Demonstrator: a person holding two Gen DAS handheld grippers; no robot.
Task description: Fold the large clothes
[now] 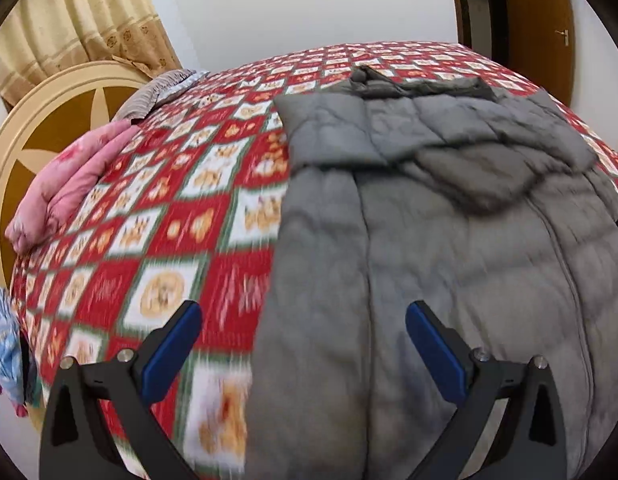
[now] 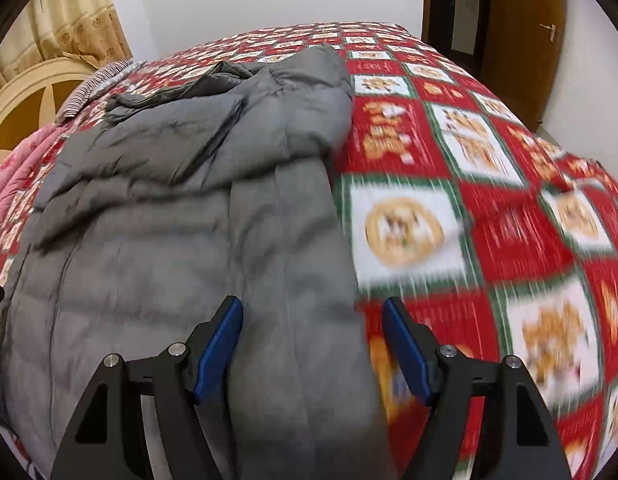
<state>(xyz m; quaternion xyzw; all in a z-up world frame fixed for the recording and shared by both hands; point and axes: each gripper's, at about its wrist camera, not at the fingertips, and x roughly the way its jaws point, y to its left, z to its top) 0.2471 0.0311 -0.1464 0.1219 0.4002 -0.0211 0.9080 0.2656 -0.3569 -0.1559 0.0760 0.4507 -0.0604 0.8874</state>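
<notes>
A: Where's the coat point(image 1: 449, 240) rn?

B: Flat on the bed point(image 1: 181, 248), lengthwise. Long axis runs from the near hem straight away toward the collar end by the far edge. Both sleeves look already folded in across the chest.

A: Claws?

B: Left claw point(image 1: 303, 334) spread wide, nothing pinched. It hangs above the coat's left edge, 1 finger over the bedspread, the other over grey fabric. Right claw point(image 2: 312, 330) also spread, pinching nothing, above the coat's right edge, same straddle, mirrored.

A: So which way does the coat lie from them?

B: Right below and stretching ahead of both. Hem's nearest, collar farthest. Each hand is nearer its own side, so 2 corners, 1 each imo.

A: Next move?

B: Prob drop onto the hem corners, then carry them forward along that long axis toward the collar. Near hem itself is out of view below the fingers, can't tell exact corner spots.
</notes>
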